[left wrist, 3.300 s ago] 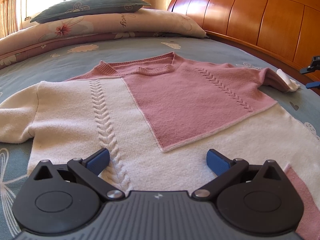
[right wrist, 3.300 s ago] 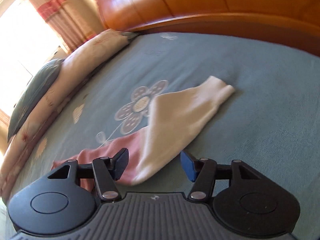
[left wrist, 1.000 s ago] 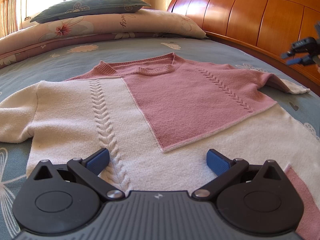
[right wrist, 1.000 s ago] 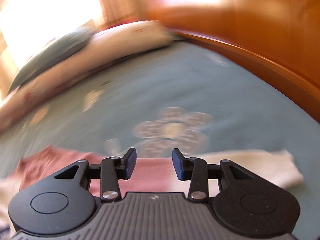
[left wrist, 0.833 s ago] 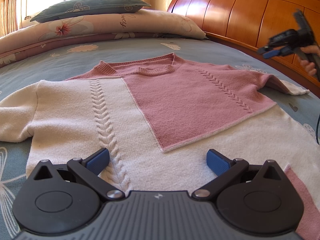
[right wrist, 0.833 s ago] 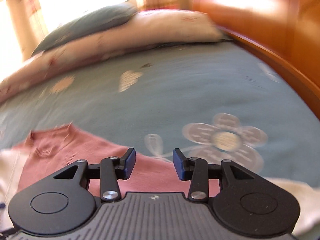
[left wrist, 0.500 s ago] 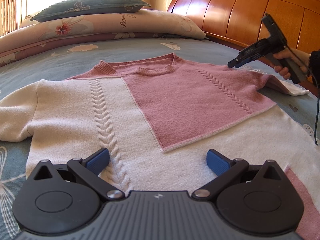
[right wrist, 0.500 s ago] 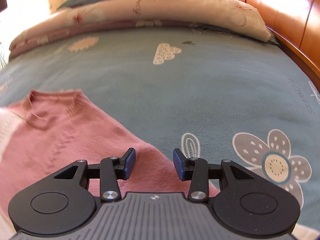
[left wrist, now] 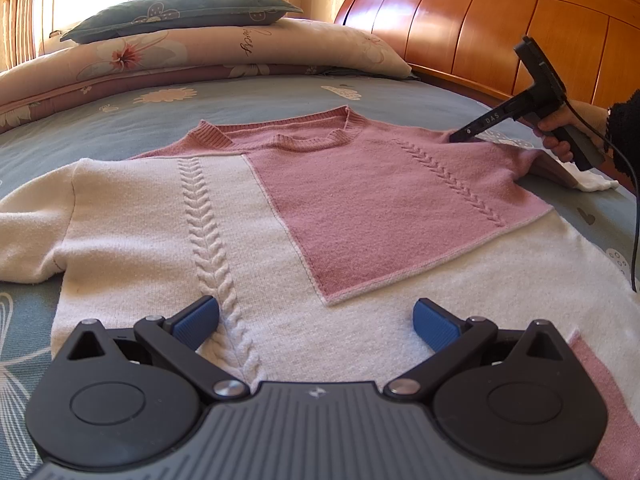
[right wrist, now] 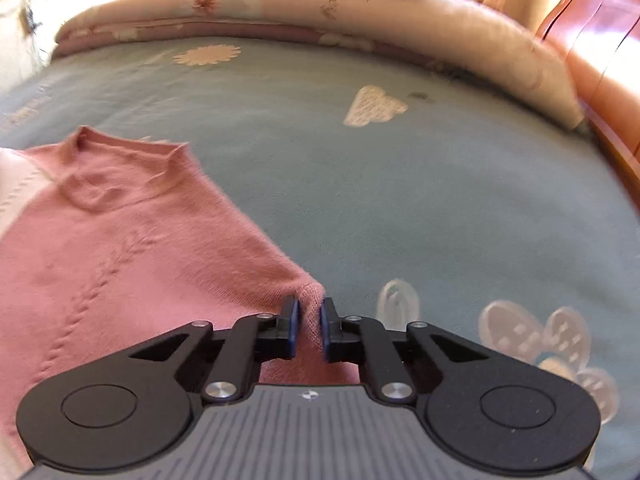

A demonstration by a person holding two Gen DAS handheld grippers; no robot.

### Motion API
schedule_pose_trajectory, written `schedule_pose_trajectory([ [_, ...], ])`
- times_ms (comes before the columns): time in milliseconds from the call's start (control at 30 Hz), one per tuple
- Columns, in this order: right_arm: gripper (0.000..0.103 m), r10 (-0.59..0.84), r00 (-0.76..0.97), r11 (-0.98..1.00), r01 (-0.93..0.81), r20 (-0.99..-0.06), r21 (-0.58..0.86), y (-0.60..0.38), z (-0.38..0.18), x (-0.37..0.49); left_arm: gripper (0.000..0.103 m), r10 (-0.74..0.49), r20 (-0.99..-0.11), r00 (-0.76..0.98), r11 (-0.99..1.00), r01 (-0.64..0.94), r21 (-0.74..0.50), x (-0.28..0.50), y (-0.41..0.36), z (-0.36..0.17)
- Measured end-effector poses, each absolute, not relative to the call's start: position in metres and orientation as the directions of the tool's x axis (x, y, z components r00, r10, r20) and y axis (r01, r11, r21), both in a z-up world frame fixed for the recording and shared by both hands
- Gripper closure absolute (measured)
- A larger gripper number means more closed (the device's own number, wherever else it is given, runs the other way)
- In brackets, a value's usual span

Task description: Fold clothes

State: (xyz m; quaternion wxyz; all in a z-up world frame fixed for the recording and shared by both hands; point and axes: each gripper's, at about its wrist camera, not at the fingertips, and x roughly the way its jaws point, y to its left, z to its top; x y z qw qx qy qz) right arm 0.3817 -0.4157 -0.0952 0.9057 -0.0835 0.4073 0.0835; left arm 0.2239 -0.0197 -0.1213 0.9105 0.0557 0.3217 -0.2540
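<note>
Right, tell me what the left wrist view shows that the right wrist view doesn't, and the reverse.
Only the left wrist view shows the left gripper, jaws wide open over the sweater's white lower front, the white sleeve, and the person's hand holding the other tool.

Only the right wrist view shows the right gripper close up, its jaws closing with a pinch of the pink shoulder edge between them.

Both show the sweater's pink panel, the blue bedspread, the pillows and the wooden headboard.
</note>
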Motion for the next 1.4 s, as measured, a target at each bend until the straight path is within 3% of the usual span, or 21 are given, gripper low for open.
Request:
schedule_pose_trajectory([
  [167,0.088,0.037,0.647,0.970,-0.208,-0.762,-0.129,-0.412,-0.099,0.394,0.001,-0.427,-0.614,0.664,0.865,0.498,-0.062,0.223,-0.020,-0.121],
  [333,0.070,-0.010,0.657,0.982,-0.134,-0.753,-0.130,-0.415,-0.093,0.388,0.001,-0.428,-0.613,0.664,0.865,0.498,-0.064,0.223,-0.019,-0.121],
  [600,0.070,0.005,0.690,0.999,-0.038,-0.724,-0.029,-0.435,-0.052,0.328,0.001,-0.427,-0.614,0.664,0.865,0.498,-0.062,0.223,-0.019,-0.121],
  [700,0.070,-0.054,0.690,0.998,0.010,-0.722,-0.066,-0.448,-0.049,0.311,0.001,-0.427,-0.613,0.664,0.865,0.498,-0.062,0.222,-0.019,-0.120],
  [767,0.068,-0.088,0.685,0.996,0.044,-0.723,-0.079,-0.462,-0.053,0.307,0.001,-0.428,-0.613,0.664,0.865,0.498,-0.064,0.222,-0.018,-0.120],
  [900,0.055,-0.136,0.658,0.990,0.077,-0.741,-0.114,-0.489,-0.070,0.306,0.001,-0.430,-0.612,0.664,0.865,0.498,-0.068,0.223,-0.018,-0.120],
  [1067,0.055,-0.117,0.619,0.993,0.051,-0.777,-0.110,-0.519,-0.096,0.308,0.001,-0.428,-0.613,0.664,0.865,0.498,-0.064,0.223,-0.018,-0.120],
  [1167,0.045,-0.082,0.620,0.996,0.013,-0.780,-0.094,-0.533,-0.107,0.305,0.001,-0.424,-0.615,0.665,0.865,0.498,-0.059,0.223,-0.019,-0.120],
  [1267,0.049,-0.006,0.628,1.000,-0.004,-0.778,-0.012,-0.545,-0.111,0.302,0.001,-0.422,-0.616,0.665,0.866,0.498,-0.056,0.223,-0.020,-0.120],
  [1333,0.078,0.032,0.631,0.999,-0.025,-0.776,0.021,-0.548,-0.111,0.300,0.001,-0.422,-0.616,0.665,0.866,0.498,-0.056,0.223,-0.020,-0.120],
  [1400,0.092,0.033,0.633,0.999,-0.047,-0.774,0.004,-0.545,-0.109,0.298,0.001,-0.422,-0.616,0.665,0.865,0.498,-0.056,0.223,-0.019,-0.121],
])
